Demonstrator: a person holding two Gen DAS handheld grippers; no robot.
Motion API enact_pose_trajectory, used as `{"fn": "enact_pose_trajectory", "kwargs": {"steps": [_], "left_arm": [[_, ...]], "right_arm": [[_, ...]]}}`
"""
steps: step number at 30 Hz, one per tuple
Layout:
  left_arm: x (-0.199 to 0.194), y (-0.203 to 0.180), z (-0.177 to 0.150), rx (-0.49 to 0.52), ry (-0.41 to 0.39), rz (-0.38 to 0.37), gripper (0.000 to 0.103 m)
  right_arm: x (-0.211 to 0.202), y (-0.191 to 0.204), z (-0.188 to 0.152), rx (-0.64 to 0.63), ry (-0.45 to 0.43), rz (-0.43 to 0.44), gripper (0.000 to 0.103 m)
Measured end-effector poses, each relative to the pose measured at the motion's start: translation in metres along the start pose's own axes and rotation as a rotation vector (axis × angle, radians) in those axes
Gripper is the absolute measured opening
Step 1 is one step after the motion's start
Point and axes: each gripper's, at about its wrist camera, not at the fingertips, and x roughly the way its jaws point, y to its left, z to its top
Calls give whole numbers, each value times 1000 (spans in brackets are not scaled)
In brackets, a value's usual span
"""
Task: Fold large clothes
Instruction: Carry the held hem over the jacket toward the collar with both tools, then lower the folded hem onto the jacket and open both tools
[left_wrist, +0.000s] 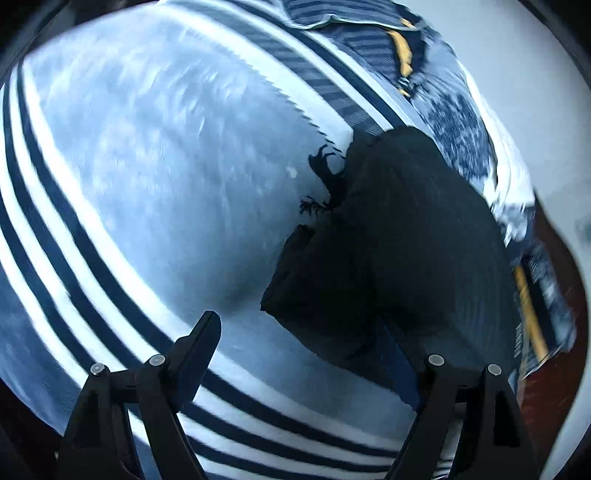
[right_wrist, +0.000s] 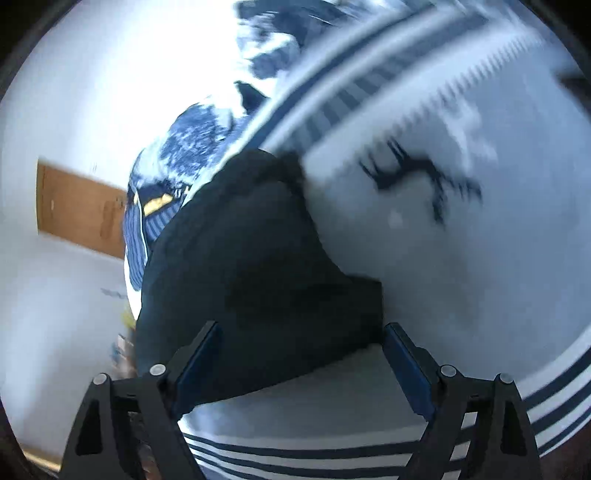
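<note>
A black garment (left_wrist: 388, 251) lies bunched on a light blue bedcover with navy stripes (left_wrist: 147, 166). My left gripper (left_wrist: 314, 343) is open, its jaws wide apart, just above the cover; the garment's lower edge lies between the fingers, nearer the right one. In the right wrist view the same black garment (right_wrist: 251, 266) fills the middle. My right gripper (right_wrist: 299, 343) is open, with the garment's near edge between its blue-padded fingers (right_wrist: 406, 362). Both views are blurred by motion.
The cover carries a black deer print (right_wrist: 421, 173) beside the garment. A blue patterned cloth with a yellow band (left_wrist: 402, 55) lies beyond it. A brown door (right_wrist: 81, 206) and white wall show at the right wrist view's left.
</note>
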Motion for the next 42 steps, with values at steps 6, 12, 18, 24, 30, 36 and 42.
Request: {"fn": "enact_pose_trajectory", "kwargs": {"steps": [6,12,18,24,30,36,42], "left_arm": [[28,-7,10,-122,89,-102,38],[-1,-24,11,-76,34,-86,3],[-70,-14,-35,-26,-27,-78,3],[-59,17,-74,-5,36,66,9],[-103,-3,-78,79,-163,118,75],[-130,-73,-91,337,-270,114,77],[-57,-149,-94,523,-187,158,78]], "right_arm": [[35,-27,9,234,107,155,49],[27,-6,13,164,99,102,6],[-33,19,-20,32,35,49,3],[-67,-5,-76,-32,58,-39,6],[-68,-25,-72,95,82,-20,13],[-128,42,-68,-194,-175,-212,86],[-73,144,-82,-523,-59,-94,86]]}}
